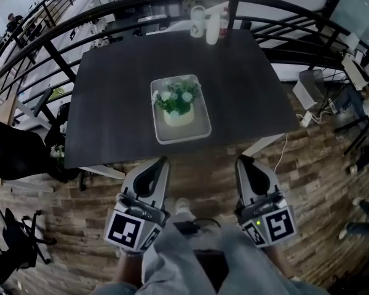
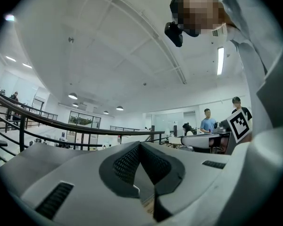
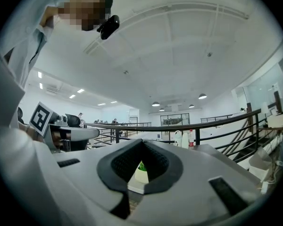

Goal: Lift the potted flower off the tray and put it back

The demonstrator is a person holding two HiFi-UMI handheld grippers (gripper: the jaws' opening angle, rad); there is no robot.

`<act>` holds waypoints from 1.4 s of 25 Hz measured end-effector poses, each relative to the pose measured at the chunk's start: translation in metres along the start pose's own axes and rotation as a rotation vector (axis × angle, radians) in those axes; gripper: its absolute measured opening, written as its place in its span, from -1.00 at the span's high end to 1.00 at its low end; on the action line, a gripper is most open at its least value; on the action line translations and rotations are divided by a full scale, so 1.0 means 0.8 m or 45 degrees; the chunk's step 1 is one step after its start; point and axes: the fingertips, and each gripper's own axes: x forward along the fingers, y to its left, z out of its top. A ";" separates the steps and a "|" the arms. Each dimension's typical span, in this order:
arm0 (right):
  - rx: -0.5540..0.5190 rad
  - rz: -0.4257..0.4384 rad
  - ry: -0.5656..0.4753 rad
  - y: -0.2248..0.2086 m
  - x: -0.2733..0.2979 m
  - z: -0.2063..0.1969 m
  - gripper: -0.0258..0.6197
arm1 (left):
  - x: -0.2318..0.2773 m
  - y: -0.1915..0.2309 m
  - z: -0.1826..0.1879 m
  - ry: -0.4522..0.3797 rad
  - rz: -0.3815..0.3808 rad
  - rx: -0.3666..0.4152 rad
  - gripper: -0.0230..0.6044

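Mid-table [image 1: 111, 97], potted flower [image 1: 179, 105] sits upright in tray [image 1: 198, 132], well apart from both grippers. Left gripper [image 1: 162, 161] & right gripper [image 1: 243, 160] hover short of table edge, jaws pinched together, nothing btwn. Pot prob light, rigid, smooth; blooms soft, fragile. Best hold: pot wall, below leaves.

The table [image 1: 111, 103] is dark grey and the tray [image 1: 186, 134] is pale grey. The potted flower [image 1: 177, 105] has white blooms, green leaves and a cream pot. The left gripper [image 1: 162, 162] and right gripper [image 1: 242, 160] are light grey, with black-and-white square markers [image 1: 128, 229]. The floor [image 1: 320, 177] is brown wood.
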 end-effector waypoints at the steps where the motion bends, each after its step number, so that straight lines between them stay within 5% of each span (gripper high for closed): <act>1: -0.001 -0.007 -0.003 -0.001 0.006 0.000 0.91 | 0.004 0.006 0.000 -0.001 -0.004 0.003 0.93; 15: -0.016 -0.052 -0.037 0.000 0.079 -0.005 0.91 | 0.038 0.077 -0.008 0.002 -0.042 0.033 0.93; 35: -0.051 -0.003 -0.029 0.026 0.117 -0.001 0.91 | 0.044 0.113 -0.034 0.005 -0.027 0.035 0.93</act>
